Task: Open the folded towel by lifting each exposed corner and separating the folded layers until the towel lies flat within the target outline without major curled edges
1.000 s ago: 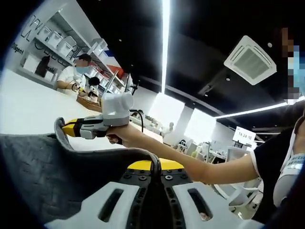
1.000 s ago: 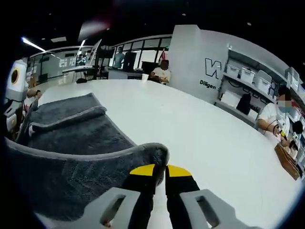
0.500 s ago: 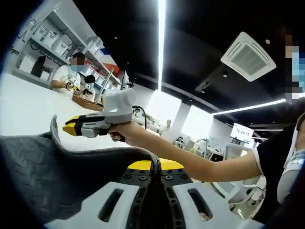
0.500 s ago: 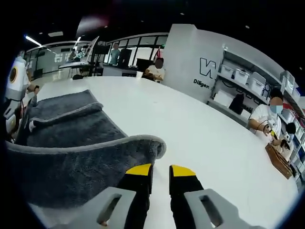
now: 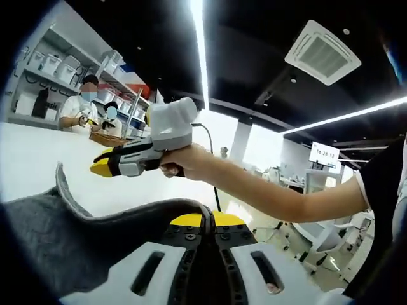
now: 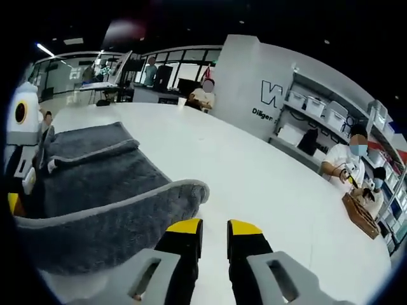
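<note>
A grey towel with a paler hem lies partly folded on the white table, its near edge lifted in a curve. In the left gripper view the towel hangs to the left of my left gripper, which is shut on its hem. My right gripper stands open just right of the towel's free corner, with nothing between its yellow tips. From the left gripper view, the right gripper sits in a hand above the cloth. The left gripper shows at the left edge.
The person's forearm crosses the left gripper view. Seated people work at the table's far side beside a wooden basket. Shelves with boxes line the wall. Bare white table stretches right of the towel.
My right gripper has opened and let go of the towel corner, which now lies apart from its tips. In the left gripper view the right gripper has risen clear of the cloth.
</note>
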A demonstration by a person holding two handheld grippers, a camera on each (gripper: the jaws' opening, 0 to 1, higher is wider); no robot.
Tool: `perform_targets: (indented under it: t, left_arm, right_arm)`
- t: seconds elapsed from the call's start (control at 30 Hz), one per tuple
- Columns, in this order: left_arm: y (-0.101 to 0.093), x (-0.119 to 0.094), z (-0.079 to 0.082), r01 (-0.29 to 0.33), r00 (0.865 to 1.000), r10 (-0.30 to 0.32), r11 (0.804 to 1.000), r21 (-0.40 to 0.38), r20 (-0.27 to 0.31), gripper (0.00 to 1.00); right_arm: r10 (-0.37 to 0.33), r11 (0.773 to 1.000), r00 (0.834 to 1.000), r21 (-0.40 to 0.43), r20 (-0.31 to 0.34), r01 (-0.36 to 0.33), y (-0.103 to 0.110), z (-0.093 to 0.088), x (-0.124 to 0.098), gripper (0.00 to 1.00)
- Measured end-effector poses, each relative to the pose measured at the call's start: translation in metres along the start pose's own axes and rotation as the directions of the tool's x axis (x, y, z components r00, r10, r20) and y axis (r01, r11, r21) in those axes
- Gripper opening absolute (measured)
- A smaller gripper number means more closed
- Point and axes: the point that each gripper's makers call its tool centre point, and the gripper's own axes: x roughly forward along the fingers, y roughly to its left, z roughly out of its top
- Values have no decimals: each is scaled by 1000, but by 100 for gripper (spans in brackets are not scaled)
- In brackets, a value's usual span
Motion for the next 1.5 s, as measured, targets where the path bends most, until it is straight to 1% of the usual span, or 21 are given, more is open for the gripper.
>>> perform_targets:
  t: [0.17, 0.2, 0.37, 0.53, 0.57, 0.73, 0.77, 0.83, 0.87, 1.0, 1.07, 1.2, 1.23, 1.37, 1.4, 1.43, 1.5]
  left_arm:
    - [-1, 11, -8, 11, 999, -10, 999, 39, -40, 2]
    - [-2, 15, -14, 12, 998, -7, 997, 74, -67, 2]
    - [-2, 24, -24, 20, 993, -6, 993, 117, -119, 2]
    - [-2, 29, -32, 37, 987, -11, 986, 160, -159, 3]
    - [-4, 29, -34, 40, 986, -11, 985, 169, -166, 3]
    - [-4, 33, -38, 46, 983, -9, 979, 196, -185, 3]
    - [-2, 35, -37, 39, 984, -1, 976, 214, -177, 3]
    - [-1, 38, -37, 37, 984, 4, 973, 226, -178, 5]
    - [0, 40, -38, 41, 982, 4, 971, 235, -189, 6]
    - [-1, 44, -46, 68, 974, 4, 948, 310, -225, 12]
    - [-3, 45, -49, 78, 971, 0, 945, 318, -238, 13]
    - [-4, 48, -53, 89, 969, -9, 945, 315, -248, 14]
    - [-5, 50, -56, 97, 966, -13, 945, 314, -257, 14]
    - [-7, 52, -59, 108, 964, -22, 943, 313, -266, 16]
    - [-5, 54, -54, 78, 973, -7, 952, 295, -232, 17]
    - [-5, 56, -50, 63, 978, -4, 958, 278, -207, 18]
    - [-8, 56, -49, 75, 979, -20, 961, 265, -204, 20]
  right_arm:
    - [-11, 1000, 1000, 0, -4, 11, -3, -2, -7, 10]
    - [-14, 1000, 1000, 2, -7, 14, -3, -3, -8, 10]
    - [-18, 1000, 1000, 7, -9, 18, -4, -4, -11, 10]
    - [-15, 1000, 1000, 7, -11, 15, -3, -5, -11, 10]
    - [-14, 1000, 1000, 6, -11, 14, -2, -5, -11, 10]
    - [-12, 1000, 1000, 6, -8, 13, -2, -4, -11, 10]
    - [-10, 1000, 1000, 5, -8, 10, -2, -3, -11, 10]
    - [-9, 1000, 1000, 3, -10, 9, -2, -3, -11, 10]
    - [-10, 1000, 1000, 2, -9, 10, -2, -2, -12, 10]
    - [-5, 1000, 1000, -5, -7, 4, -1, 1, -12, 10]
    - [-2, 1000, 1000, -5, -7, 2, 0, 1, -13, 10]
    - [14, 1000, 1000, 15, 7, -14, 3, 5, -14, 10]
    - [16, 1000, 1000, 18, 10, -16, 3, 5, -14, 11]
    - [18, 1000, 1000, 11, 8, -18, 4, 6, -19, 12]
    - [19, 1000, 1000, -3, 11, -19, 5, 6, -22, 12]
    - [16, 1000, 1000, -7, 12, -16, 5, 6, -24, 13]
    - [9, 1000, 1000, -3, 12, -9, 4, 5, -29, 14]
